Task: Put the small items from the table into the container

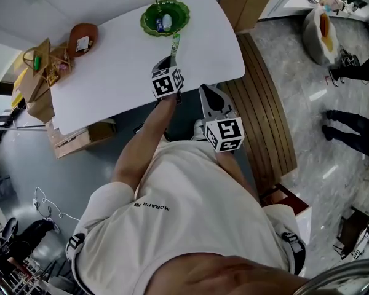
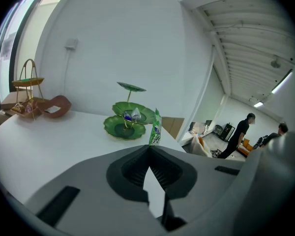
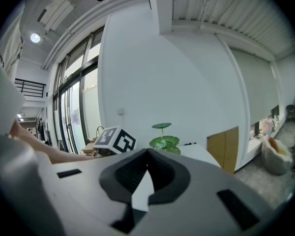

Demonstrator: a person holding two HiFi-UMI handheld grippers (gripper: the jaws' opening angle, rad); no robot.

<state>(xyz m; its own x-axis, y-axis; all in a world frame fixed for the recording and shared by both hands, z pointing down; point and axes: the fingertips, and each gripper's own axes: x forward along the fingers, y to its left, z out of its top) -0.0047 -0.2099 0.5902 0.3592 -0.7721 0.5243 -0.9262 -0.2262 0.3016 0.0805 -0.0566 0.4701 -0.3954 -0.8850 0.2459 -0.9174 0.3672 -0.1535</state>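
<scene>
Carrying: a green sachet (image 2: 156,129), pinched by its lower end in the tips of the left hand-held gripper (image 2: 150,147). The jaws are closed right down on it and the sachet stands up out of them.
Container: green tiered stand (image 2: 110,127), leaf-shaped dishes on a thin gilt stem, at the far end of the bench (image 1: 111,72).
Sachet, place: in the air on the near side of the stand, just short of its lowest dish, clear of the bench top.
Already in stand: small wrapped pieces (image 1: 165,22), lying in one of the wide dishes beside the stem.
Right hand-held gripper (image 3: 147,154): jaws together, nothing in them; held well back from the stand, off the bench edge by the person's body.
Step in hand, as judged: delivering the sachet to the stand.
Method advised: carry the sachet over a bare part of a wide dish, clear of the stem and the small top leaf. Lower it until its free end is close to the dish, and only then part the jaws.
Risks: the dish is shallow, so a light sachet let go from high up may slide over the rim. The stand looks top-heavy, so a knock to the stem could tip it.
</scene>
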